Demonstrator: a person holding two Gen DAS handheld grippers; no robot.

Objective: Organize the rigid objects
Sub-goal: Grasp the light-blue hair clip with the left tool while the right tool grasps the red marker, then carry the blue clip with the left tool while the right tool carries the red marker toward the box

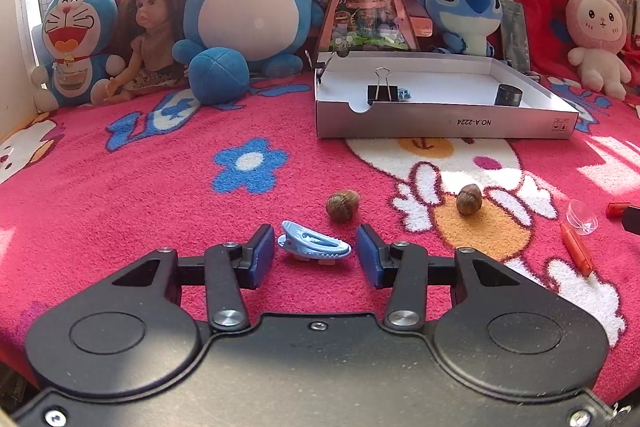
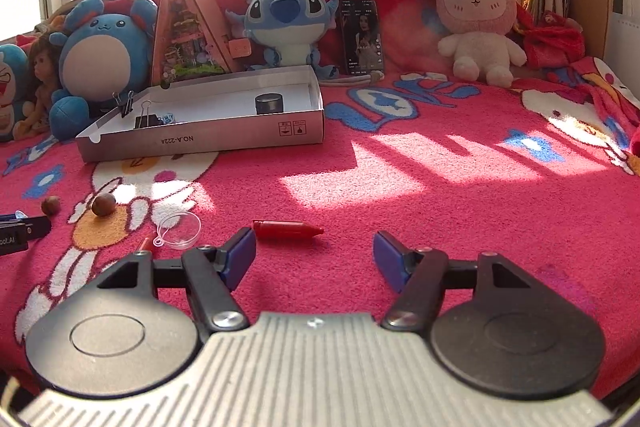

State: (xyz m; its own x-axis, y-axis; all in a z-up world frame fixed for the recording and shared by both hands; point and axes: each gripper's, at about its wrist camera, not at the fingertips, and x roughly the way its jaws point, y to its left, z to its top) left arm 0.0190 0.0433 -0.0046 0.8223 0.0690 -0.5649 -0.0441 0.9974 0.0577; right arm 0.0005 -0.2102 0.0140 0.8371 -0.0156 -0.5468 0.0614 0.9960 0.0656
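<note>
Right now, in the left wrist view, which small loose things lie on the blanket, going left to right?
Blue clip → left nut → right nut → red crayon → clear cup.

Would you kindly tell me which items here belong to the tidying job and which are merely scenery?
Job: blue hair clip, two nuts, red crayon, clear cup, box.

Scenery: Stitch plush, pink bunny, doll, phone.
</note>
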